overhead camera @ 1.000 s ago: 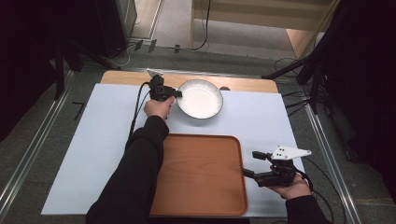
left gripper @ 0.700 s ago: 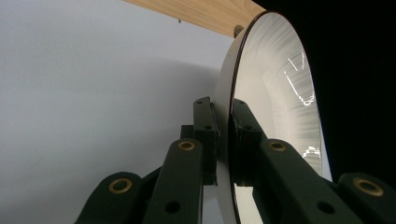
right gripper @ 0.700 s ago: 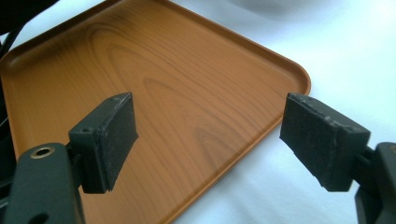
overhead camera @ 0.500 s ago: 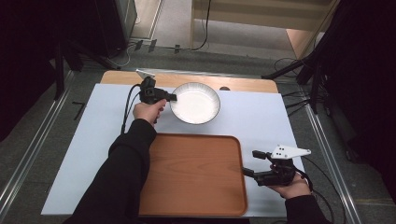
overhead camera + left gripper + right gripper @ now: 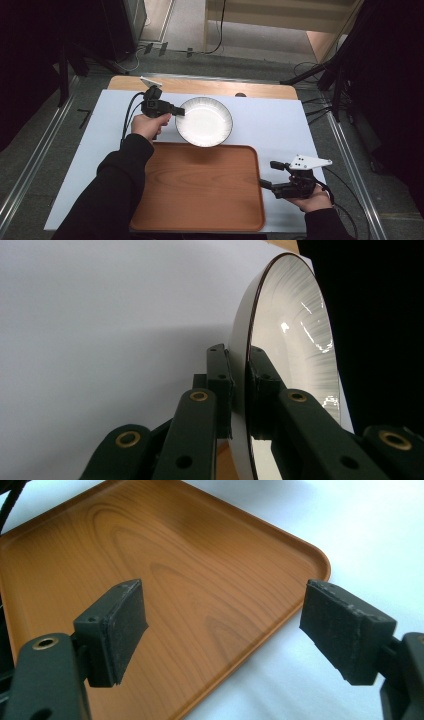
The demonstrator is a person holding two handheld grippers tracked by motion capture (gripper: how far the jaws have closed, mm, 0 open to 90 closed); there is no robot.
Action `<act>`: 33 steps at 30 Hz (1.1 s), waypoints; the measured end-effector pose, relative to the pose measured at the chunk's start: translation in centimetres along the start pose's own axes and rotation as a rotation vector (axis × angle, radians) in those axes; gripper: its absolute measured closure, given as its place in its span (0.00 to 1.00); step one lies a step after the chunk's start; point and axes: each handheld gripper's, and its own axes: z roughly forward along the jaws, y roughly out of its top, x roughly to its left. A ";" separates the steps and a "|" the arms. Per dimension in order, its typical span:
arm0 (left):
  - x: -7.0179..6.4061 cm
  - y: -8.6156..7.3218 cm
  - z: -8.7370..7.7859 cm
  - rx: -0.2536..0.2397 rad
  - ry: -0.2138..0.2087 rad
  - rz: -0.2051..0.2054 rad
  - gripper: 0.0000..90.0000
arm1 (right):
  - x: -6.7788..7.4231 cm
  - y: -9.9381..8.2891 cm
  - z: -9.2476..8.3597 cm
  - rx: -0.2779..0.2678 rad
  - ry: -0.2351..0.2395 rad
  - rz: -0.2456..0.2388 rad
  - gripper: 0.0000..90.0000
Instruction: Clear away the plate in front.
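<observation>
A white ribbed plate with a dark rim hangs above the white table, its near edge over the far edge of the wooden tray. My left gripper is shut on the plate's left rim; in the left gripper view its pads clamp the rim of the plate, which stands on edge in that picture. My right gripper rests at the tray's right side, near the table's front edge, with its jaws open. In the right gripper view the right gripper has only the tray behind its gap.
A white sheet covers the table; a strip of wooden tabletop runs along its far edge. Metal rails flank both sides. Cables trail from both grippers. Dark stands and floor lie beyond the far edge.
My left gripper has carried the plate toward the near side and slightly left, lifting it until its near edge overhangs the tray. The right gripper has stayed put.
</observation>
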 end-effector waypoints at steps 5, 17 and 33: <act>-0.6 -1.5 -1.4 0.006 -0.024 0.026 0.93 | 0.1 -0.1 -0.1 0.000 0.002 0.005 0.21; -0.9 -4.5 -3.0 0.051 -0.057 0.062 0.92 | 0.2 -0.1 0.0 0.012 -0.002 0.001 0.21; 0.4 -8.3 -4.5 0.064 -0.077 0.052 0.92 | 0.2 -0.1 0.2 0.013 -0.005 -0.002 0.21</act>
